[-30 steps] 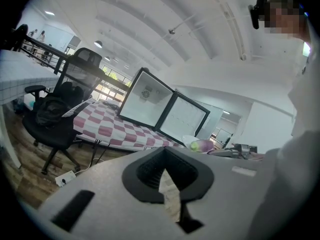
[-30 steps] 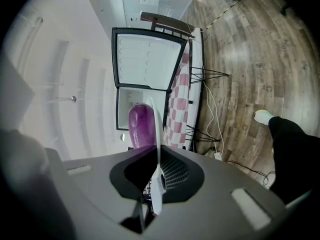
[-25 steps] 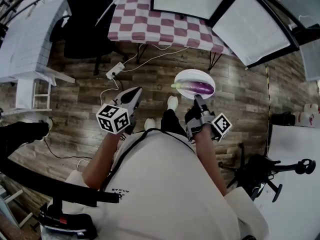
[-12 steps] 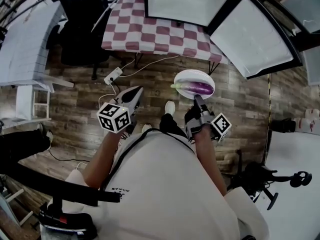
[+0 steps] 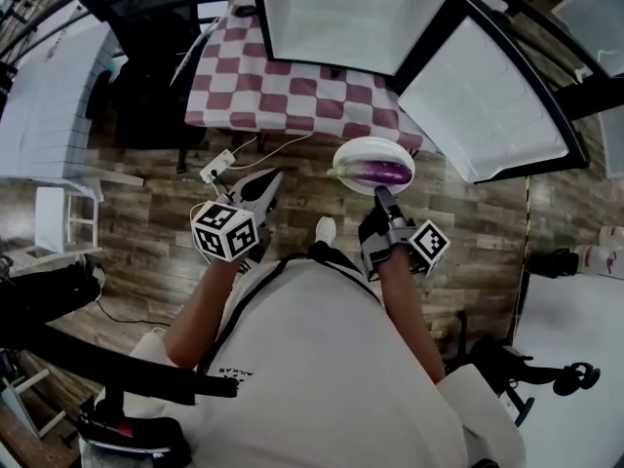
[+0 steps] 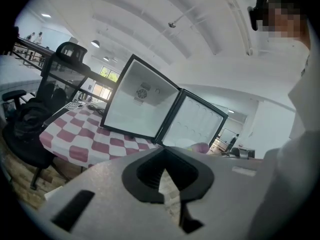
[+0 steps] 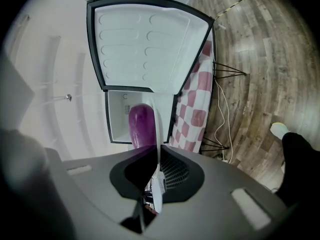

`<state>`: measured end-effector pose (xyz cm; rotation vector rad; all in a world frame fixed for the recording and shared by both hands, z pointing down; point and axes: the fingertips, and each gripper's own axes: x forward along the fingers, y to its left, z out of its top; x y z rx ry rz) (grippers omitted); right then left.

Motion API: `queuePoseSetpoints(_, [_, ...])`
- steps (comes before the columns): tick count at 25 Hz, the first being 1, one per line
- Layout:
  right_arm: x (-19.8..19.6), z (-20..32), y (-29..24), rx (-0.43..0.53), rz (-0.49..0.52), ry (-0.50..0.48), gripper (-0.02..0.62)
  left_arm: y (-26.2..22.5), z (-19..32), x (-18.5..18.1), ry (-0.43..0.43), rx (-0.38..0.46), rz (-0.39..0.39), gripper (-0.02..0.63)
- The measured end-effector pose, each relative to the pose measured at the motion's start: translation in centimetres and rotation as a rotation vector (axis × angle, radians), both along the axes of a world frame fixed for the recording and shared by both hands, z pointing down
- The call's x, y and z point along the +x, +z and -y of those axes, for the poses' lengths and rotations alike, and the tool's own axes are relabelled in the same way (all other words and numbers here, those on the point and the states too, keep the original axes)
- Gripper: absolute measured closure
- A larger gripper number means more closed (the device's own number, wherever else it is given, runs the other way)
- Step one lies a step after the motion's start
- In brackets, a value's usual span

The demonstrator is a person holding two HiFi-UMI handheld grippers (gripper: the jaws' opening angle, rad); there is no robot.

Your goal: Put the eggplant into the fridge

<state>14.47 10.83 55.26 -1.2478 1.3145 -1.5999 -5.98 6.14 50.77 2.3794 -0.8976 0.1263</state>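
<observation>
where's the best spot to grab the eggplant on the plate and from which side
Grip the eggplant across its thick purple middle, from above, jaws spanning its short width. It lies flat along the plate, and its ends taper. The right hand-held gripper is shut on the near rim, so keep off that side.

Underfoot: wood-plank floor [image 5: 136, 217] beneath you.
Ahead: table [image 5: 292, 91] in red-and-white checked cloth.
Your left: black office chair [image 5: 146, 81].

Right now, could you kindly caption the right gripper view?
Right gripper clamps round white plate bearing purple eggplant before open white fridge.
</observation>
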Motion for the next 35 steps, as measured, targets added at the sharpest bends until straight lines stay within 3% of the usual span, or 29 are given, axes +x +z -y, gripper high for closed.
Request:
queuePoseSetpoints(17, [5.7, 7.9, 1.0, -0.006, 0.002, -0.144, 0.571, 0.1, 6.7, 7.3, -0.087, 0.007, 0.014, 0.6])
queuePoseSetpoints(35, [6.3, 9.4, 1.9, -0.015, 0.0, -0.188, 0.571, 1.3, 8.1, 9.1, -0.095, -0.015, 0.017, 0.6])
